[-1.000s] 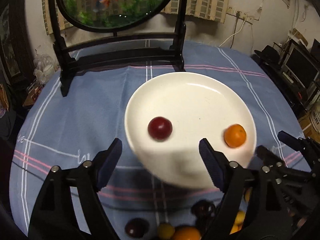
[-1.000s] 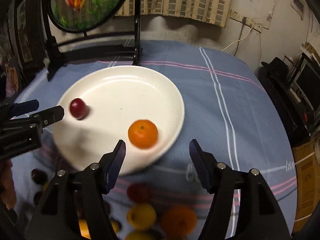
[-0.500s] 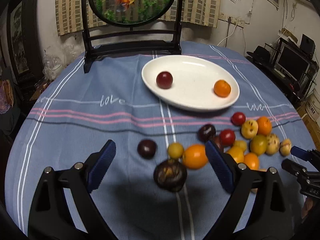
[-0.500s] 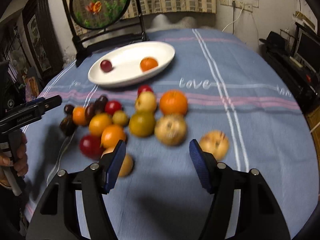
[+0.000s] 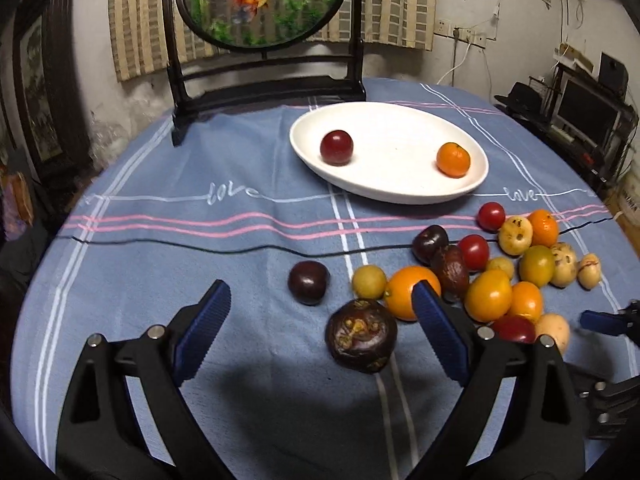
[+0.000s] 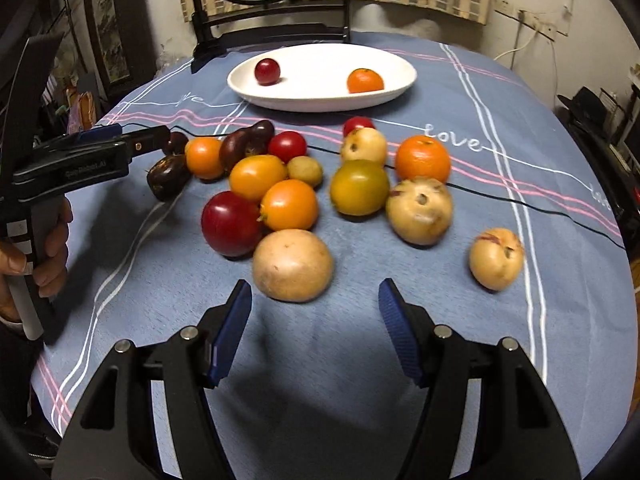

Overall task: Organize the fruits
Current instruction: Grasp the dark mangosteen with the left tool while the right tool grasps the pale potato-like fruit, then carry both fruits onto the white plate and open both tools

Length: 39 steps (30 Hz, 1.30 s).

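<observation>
A white oval plate (image 5: 400,184) (image 6: 320,98) holds a dark red plum (image 5: 336,147) (image 6: 267,71) and a small orange (image 5: 453,159) (image 6: 365,81). Several loose fruits lie on the blue cloth in front of it. My left gripper (image 5: 320,312) is open and empty, low over the cloth, with a wrinkled dark purple fruit (image 5: 361,335) between its fingers and a dark plum (image 5: 308,282) just beyond. My right gripper (image 6: 314,312) is open and empty, just behind a pale tan fruit (image 6: 293,265). The left gripper also shows in the right wrist view (image 6: 132,140).
A round fish-picture screen on a black stand (image 5: 264,80) stands at the table's far edge behind the plate. A thin black cable (image 5: 160,242) runs across the cloth. Shelves with electronics (image 5: 580,112) stand at the right. The table edge curves close at left and right.
Both grippers have pulled back from over the plate to the near side of the table, now low behind the loose fruit pile. Both stay open and empty.
</observation>
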Tool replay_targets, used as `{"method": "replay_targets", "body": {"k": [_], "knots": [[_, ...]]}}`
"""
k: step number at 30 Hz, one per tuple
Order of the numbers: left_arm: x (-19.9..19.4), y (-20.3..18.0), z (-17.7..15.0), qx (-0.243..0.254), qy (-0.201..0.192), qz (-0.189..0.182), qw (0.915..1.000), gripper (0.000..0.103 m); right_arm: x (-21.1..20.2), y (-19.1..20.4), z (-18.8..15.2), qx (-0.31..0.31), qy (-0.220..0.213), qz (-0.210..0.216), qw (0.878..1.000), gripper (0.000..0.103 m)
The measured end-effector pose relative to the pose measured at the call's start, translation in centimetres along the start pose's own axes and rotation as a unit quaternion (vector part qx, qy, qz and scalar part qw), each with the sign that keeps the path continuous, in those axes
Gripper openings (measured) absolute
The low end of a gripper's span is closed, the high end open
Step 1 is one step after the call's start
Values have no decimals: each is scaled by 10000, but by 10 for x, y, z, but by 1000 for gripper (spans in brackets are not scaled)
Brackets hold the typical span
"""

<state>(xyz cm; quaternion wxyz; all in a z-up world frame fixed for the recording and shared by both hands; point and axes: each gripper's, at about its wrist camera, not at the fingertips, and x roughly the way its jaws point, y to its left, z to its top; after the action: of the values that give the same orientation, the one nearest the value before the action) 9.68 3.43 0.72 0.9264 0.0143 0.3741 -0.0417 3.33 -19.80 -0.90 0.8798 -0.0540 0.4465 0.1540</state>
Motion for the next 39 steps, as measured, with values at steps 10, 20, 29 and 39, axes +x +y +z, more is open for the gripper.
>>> {"method": "replay_targets", "body": {"k": [10, 20, 29, 39], "knots": [[9, -2, -3, -77, 262, -211, 9994, 94, 24, 15, 11, -294, 201, -130, 9993, 47], [10, -18, -14, 203, 652, -422, 9968, 94, -4, -15, 7, 284, -242, -26, 9993, 46], [22, -25, -24, 310, 806, -291, 9958, 80, -19, -27, 0, 472, -399, 176, 9979, 46], [35, -30, -21, 328, 982, -202, 9944, 46, -27, -24, -2, 460, -448, 241, 9976, 46]]}}
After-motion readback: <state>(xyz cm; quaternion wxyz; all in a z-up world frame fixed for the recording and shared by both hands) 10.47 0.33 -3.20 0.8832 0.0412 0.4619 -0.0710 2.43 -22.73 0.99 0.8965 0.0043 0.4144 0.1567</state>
